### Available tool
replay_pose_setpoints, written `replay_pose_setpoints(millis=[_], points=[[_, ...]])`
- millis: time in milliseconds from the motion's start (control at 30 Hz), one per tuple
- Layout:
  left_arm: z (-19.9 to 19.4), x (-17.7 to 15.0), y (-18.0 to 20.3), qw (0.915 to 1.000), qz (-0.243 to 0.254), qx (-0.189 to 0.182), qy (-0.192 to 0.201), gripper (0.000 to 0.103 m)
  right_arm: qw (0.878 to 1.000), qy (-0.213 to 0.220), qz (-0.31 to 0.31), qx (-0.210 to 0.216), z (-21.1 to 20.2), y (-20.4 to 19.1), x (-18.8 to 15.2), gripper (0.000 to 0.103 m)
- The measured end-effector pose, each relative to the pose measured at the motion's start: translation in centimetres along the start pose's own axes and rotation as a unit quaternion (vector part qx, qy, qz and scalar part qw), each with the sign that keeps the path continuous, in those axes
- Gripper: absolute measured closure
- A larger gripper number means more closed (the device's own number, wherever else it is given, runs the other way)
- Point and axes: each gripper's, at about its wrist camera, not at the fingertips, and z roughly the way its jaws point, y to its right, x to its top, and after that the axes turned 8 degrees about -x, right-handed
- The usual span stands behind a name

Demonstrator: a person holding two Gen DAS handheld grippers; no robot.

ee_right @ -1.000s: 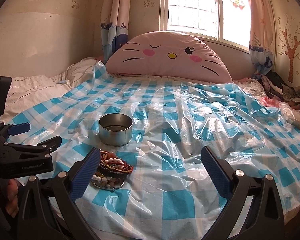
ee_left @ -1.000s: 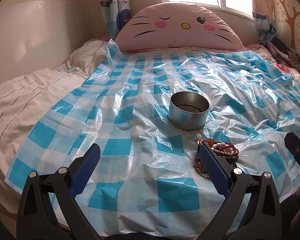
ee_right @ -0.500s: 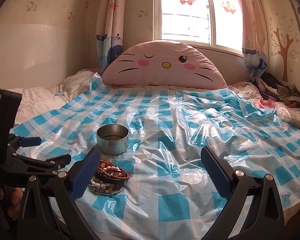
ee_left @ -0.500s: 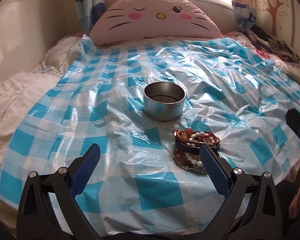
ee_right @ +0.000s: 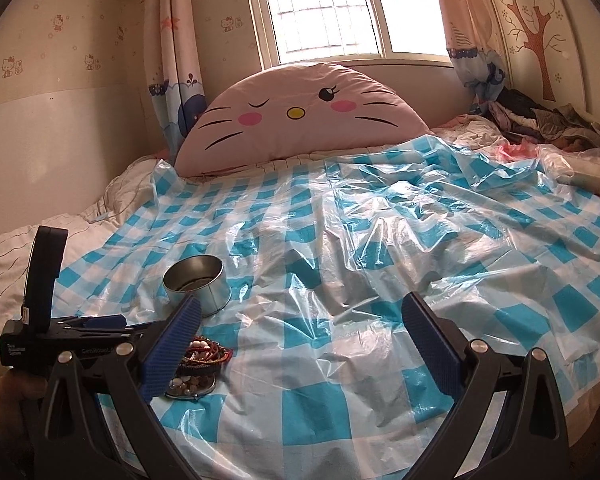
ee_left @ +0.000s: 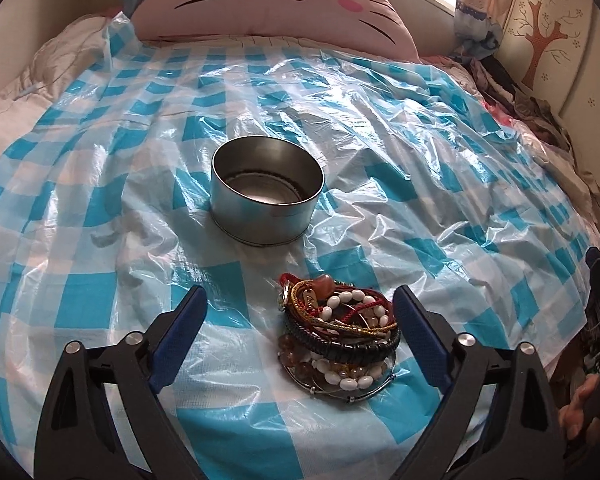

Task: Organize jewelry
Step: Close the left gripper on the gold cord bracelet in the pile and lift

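Bracelets of white beads, red cord and black leather sit in one small tangled pile on the blue and white checked plastic sheet that covers the bed. The pile rests on a thin shiny metal ring. Just past it, a little to the left, stands a round silver metal tin with no lid. It looks almost empty inside.

The left claw hangs wide open and holds nothing. The pile lies between its two blue fingers, much nearer the right one, almost touching it. The pile is wider side to side than front to back, so the claw should slide a bit to the right before it closes.

The right claw is wide open too and holds nothing. The pile peeks out by its left finger, off to the side. So the left claw is the nearer one.

The left view shows the whole pile and the inside of the tin. The right view hides half the pile, but it shows the left claw from the side, the window and the big pink cat-face pillow.
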Motion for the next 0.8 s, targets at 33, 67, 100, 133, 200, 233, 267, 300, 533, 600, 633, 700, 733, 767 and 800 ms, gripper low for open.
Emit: replay_pose_setpoints(millis=[33, 67, 100, 133, 200, 233, 267, 300, 533, 600, 633, 700, 733, 767, 800], points=[[0.4, 0.1, 0.1, 0.9999, 0.009, 0.009, -0.008, 0.027, 1.000, -0.002, 0.004, 0.003, 0.1, 0.0, 0.0, 0.007], [0.7, 0.2, 0.3, 0.9994, 0.022, 0.021, -0.015, 0.029, 1.000, -0.003, 0.008, 0.007, 0.1, 0.1, -0.1, 0.007], [1.0, 0.3, 0.6, 0.9989, 0.033, 0.027, -0.020, 0.033, 1.000, -0.005, 0.015, 0.011, 0.1, 0.1, 0.0, 0.007], [1.3, 0.3, 0.7, 0.9985, 0.040, 0.026, -0.026, 0.037, 1.000, -0.006, 0.019, 0.013, 0.2, 0.2, 0.0, 0.007], [2.0, 0.5, 1.3, 0.9971, 0.058, 0.036, -0.033, 0.055, 1.000, -0.005, 0.026, 0.017, 0.2, 0.4, -0.1, 0.007], [2.3, 0.6, 1.5, 0.9964, 0.063, 0.041, -0.037, 0.062, 0.999, -0.005, 0.030, 0.019, 0.2, 0.5, -0.1, 0.007], [2.8, 0.5, 1.5, 0.9956, 0.064, 0.046, -0.049, 0.085, 0.999, -0.005, 0.034, 0.021, 0.2, 0.6, -0.1, 0.007], [3.2, 0.5, 1.5, 0.9945, 0.066, 0.057, -0.058, 0.091, 0.999, -0.005, 0.039, 0.024, 0.3, 0.8, 0.0, 0.007], [0.2, 1.3, -1.5, 0.9978, 0.014, 0.057, -0.032, 0.101, 0.997, -0.007, 0.067, 0.037, 0.6, 1.9, -0.1, 0.007], [-0.8, 1.5, -3.4, 0.9983, -0.020, 0.049, -0.024, 0.101, 0.997, -0.007, 0.071, 0.038, 0.6, 2.0, -0.2, 0.007], [-1.1, 1.5, -4.2, 0.9982, -0.031, 0.045, -0.023, 0.101, 0.997, -0.006, 0.070, 0.038, 0.6, 2.0, -0.2, 0.007], [-1.3, 1.3, -5.3, 0.9978, -0.041, 0.045, -0.027, 0.101, 0.997, -0.006, 0.070, 0.039, 0.6, 2.0, -0.1, 0.007], [-1.2, 1.1, -5.8, 0.9976, -0.043, 0.042, -0.033, 0.101, 0.997, -0.007, 0.069, 0.039, 0.6, 2.0, -0.1, 0.007], [-1.1, 0.9, -6.1, 0.9974, -0.045, 0.043, -0.035, 0.101, 0.997, -0.009, 0.068, 0.040, 0.7, 2.0, -0.1, 0.007], [-1.2, 0.8, -6.4, 0.9973, -0.051, 0.040, -0.034, 0.101, 0.997, -0.011, 0.066, 0.040, 0.7, 2.0, -0.1, 0.007]])
